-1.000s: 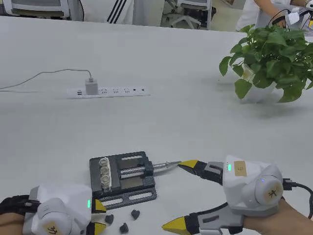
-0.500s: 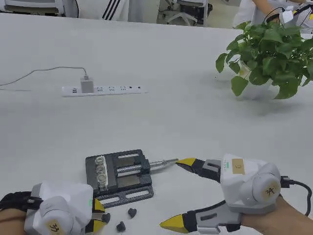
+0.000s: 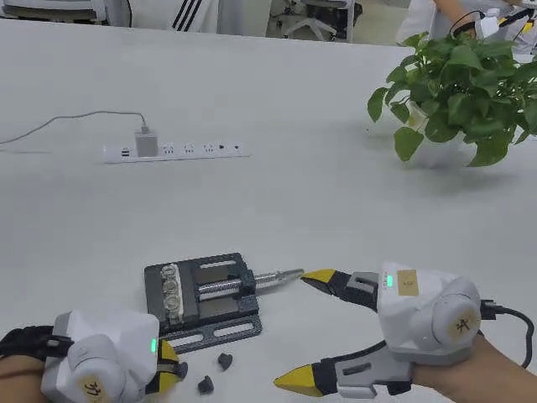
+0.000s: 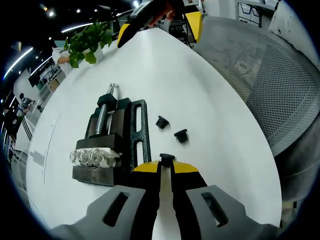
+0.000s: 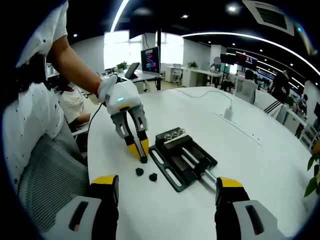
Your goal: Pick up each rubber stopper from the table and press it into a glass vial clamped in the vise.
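Observation:
The black vise [image 3: 205, 300] holds a row of glass vials [image 3: 171, 290] in its left end, also seen as vials [image 4: 92, 156] and vials [image 5: 172, 134]. My left gripper [image 3: 174, 369] is at the near table edge, just in front of the vise, shut on a black rubber stopper [image 4: 166, 159]. Two loose stoppers [image 3: 224, 360] [image 3: 205, 385] lie on the table beside it. My right gripper [image 3: 306, 329] stands wide open to the right of the vise, its far fingertip close to the screw handle [image 3: 281, 276], with nothing between its jaws.
A white power strip [image 3: 176, 151] with a plugged charger and cable lies at the back left. A potted plant [image 3: 457, 92] stands at the back right. A mesh chair [image 4: 260, 75] sits past the near table edge.
My left gripper's yellow tips have come together on the nearest stopper. The right gripper holds its place; the head camera has shifted a little.

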